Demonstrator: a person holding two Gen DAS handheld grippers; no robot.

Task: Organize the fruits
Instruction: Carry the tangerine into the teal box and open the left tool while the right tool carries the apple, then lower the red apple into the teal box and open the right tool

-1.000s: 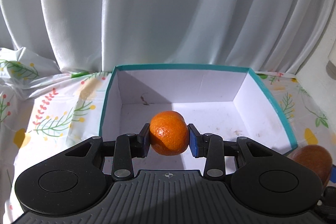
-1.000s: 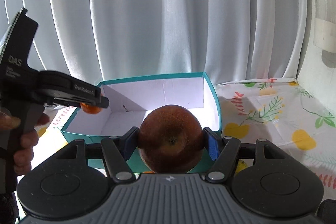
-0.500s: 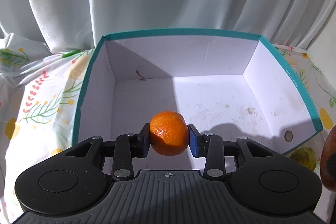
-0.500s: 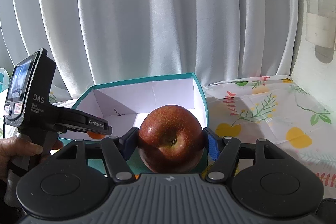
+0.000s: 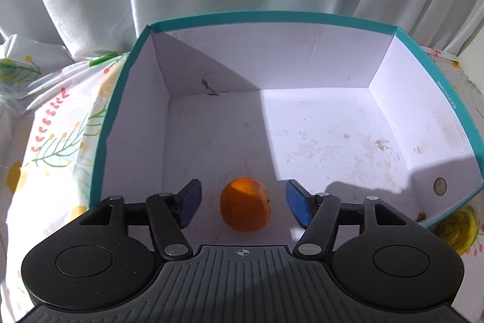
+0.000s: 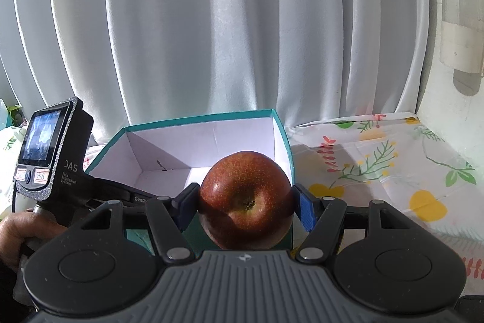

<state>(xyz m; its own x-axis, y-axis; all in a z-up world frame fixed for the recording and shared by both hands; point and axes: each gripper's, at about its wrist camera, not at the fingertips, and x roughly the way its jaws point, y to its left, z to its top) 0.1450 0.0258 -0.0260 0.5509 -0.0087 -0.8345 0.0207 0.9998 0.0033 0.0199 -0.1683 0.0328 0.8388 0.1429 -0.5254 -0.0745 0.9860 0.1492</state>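
Note:
A teal box with a white inside (image 5: pixel 302 50) stands on the flowered cloth. In the left wrist view an orange mandarin (image 5: pixel 245 204) rests on the box floor near the front wall. My left gripper (image 5: pixel 243 203) is open, its blue pads apart on either side of the mandarin without touching it. In the right wrist view my right gripper (image 6: pixel 246 209) is shut on a red apple (image 6: pixel 245 200), held in front of the box (image 6: pixel 211 138), near its right front corner. The left gripper's body (image 6: pixel 54 159) shows at the left there.
White curtains (image 6: pixel 242 20) hang right behind the box. The flowered tablecloth (image 6: pixel 378 165) stretches to the right of the box. A yellow-green fruit (image 5: pixel 456 229) lies outside the box's right front corner. A white wall fitting (image 6: pixel 459 50) is at far right.
My left gripper went forward and down into the box, opened and let go of the mandarin, which now sits on the box floor. My right gripper still holds the apple, slightly nearer.

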